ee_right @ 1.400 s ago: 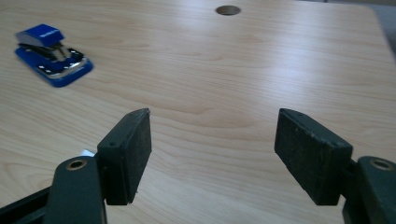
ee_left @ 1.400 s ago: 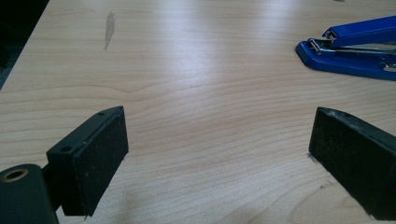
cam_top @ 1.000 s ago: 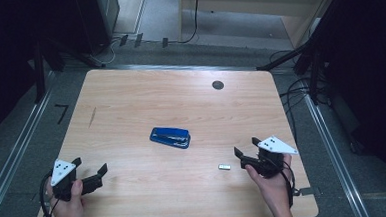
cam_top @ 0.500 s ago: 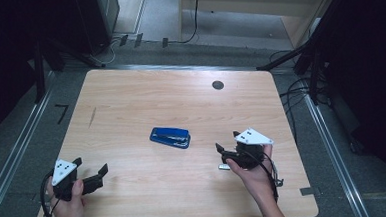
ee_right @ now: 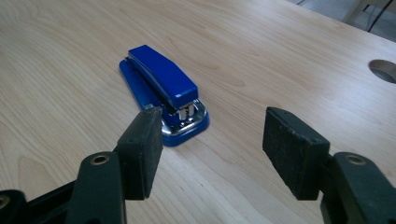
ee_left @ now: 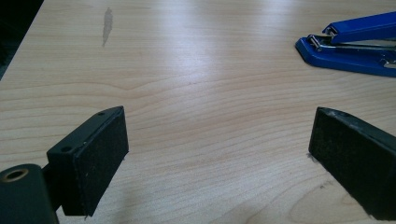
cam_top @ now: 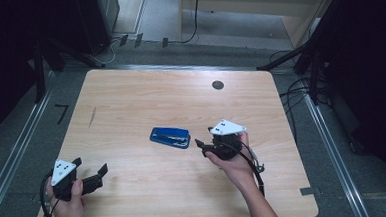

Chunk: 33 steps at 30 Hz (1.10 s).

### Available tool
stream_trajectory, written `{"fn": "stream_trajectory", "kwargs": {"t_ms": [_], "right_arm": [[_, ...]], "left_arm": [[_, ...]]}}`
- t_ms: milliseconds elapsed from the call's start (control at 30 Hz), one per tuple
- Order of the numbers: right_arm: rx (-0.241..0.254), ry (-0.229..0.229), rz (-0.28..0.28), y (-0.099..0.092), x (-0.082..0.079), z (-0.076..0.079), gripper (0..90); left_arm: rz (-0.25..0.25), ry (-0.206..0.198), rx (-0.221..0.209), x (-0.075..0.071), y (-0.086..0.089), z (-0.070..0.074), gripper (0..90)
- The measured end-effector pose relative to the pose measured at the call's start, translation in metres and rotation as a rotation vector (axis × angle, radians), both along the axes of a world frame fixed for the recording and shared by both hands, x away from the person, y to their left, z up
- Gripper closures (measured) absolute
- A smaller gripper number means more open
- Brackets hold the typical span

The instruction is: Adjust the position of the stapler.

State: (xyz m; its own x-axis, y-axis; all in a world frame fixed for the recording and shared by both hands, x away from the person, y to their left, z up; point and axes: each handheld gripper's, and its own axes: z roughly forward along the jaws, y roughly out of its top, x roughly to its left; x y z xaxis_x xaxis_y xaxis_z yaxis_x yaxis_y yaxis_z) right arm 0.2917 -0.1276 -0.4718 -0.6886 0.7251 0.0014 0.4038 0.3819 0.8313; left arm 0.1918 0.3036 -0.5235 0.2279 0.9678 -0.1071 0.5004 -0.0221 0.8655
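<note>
One wooden table, bearing my items. Blue stapler lies flat near its centre. My right gripper, hand raised just beside the stapler, jaws apart and just been closing, nothing between. My left gripper, near corner, jaws wide, empty.

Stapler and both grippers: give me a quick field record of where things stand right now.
stapler: blue, lying flat near the table's middle, untouched
table: light wood, round cable hole at the far right
right gripper: just right of the stapler, pointing at it; jaws apart and have just been closing, nothing between them
left gripper: near front left corner, jaws wide open, holding nothing
staple strip: small silver piece seen earlier now hidden under the right hand
likely next: right gripper closes in on the stapler
</note>
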Motion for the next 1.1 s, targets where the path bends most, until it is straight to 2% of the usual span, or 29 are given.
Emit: {"fn": "stream_trajectory", "kwargs": {"t_ms": [233,400,600,833,867,1100], "right_arm": [[0.005,0.024,0.023,0.015,0.009,-0.006,42.8],[-0.019,0.041,0.059,0.028,0.019,-0.014,45.2],[-0.023,0.059,0.063,0.041,0.029,-0.023,49.9],[-0.022,0.084,0.085,0.049,0.039,-0.031,52.4],[-0.037,0.086,0.089,0.052,0.042,-0.033,52.4],[-0.048,0.121,0.108,0.059,0.05,-0.039,53.4]], "left_arm": [[0.0,0.001,-0.001,0.0,0.0,0.0,5.2],[0.0,0.001,-0.002,0.0,0.0,0.0,5.2],[-0.002,0.001,0.005,0.0,0.0,0.0,5.2],[-0.003,0.002,0.0,0.0,0.0,0.0,5.6],[-0.003,0.002,0.0,0.0,0.0,0.0,5.6],[-0.004,0.003,-0.001,0.0,0.0,0.0,6.0]]}}
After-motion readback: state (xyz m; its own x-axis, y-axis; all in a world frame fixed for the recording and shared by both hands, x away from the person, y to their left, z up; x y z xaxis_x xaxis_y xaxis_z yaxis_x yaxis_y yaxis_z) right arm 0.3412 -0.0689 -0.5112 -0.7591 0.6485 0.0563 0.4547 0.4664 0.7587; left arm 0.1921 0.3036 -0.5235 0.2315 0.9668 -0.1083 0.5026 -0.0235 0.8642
